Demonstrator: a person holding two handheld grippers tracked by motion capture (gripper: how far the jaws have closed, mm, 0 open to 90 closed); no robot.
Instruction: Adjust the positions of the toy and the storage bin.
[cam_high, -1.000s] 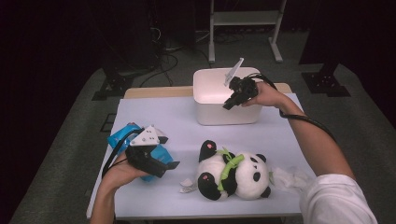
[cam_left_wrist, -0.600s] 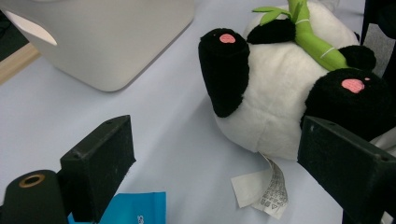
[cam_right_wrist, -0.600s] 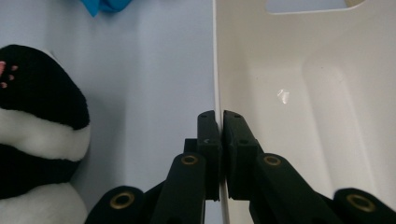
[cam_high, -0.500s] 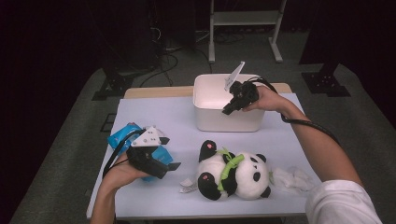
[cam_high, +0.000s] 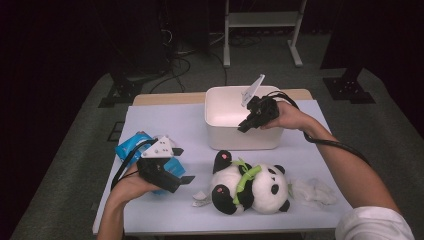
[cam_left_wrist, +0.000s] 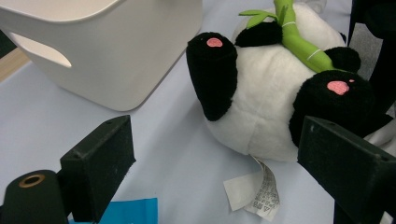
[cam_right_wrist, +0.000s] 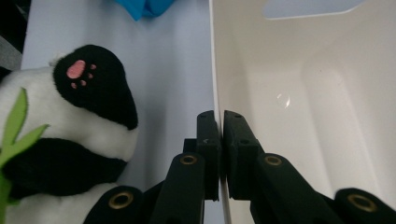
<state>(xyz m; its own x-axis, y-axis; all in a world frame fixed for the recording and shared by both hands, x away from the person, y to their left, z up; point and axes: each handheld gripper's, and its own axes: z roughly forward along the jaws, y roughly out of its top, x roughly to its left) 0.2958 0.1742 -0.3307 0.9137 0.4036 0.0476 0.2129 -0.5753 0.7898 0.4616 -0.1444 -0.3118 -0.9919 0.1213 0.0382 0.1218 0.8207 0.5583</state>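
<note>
Gripper first: our right gripper (cam_high: 248, 124) is clamped on the near wall of the white bin (cam_high: 220, 139), one jaw inside and one outside, the thin rim pinched between the pads, as the right gripper view (cam_right_wrist: 218, 135) shows plainly. We judge the bin to be stiff, light plastic with smooth walls; a pinch on the rim is a fair place to take it, though a thin wall may flex or slip if we drag it quickly, so the cut-out handle (cam_left_wrist: 44, 49) on its end would be the surer hold. Inside, what we can see of the bin looks bare: pale walls and floor, nothing lying in the part that shows.

Our left gripper (cam_high: 177, 179) hangs with its jaws spread wide and nothing between them, just above the surface (cam_high: 165, 120), pointing towards the panda plush (cam_high: 250, 187). The panda lies on its back just in front of the bin, apart from it, a green bamboo sprig (cam_left_wrist: 299, 37) across its belly and a sewn label (cam_left_wrist: 254, 193) trailing from its base. It should be soft and light, best gripped around a limb or the body. Under our left hand sits a blue packet (cam_high: 131, 147); a crumpled white cloth (cam_high: 312, 190) lies just right of the panda.
</note>
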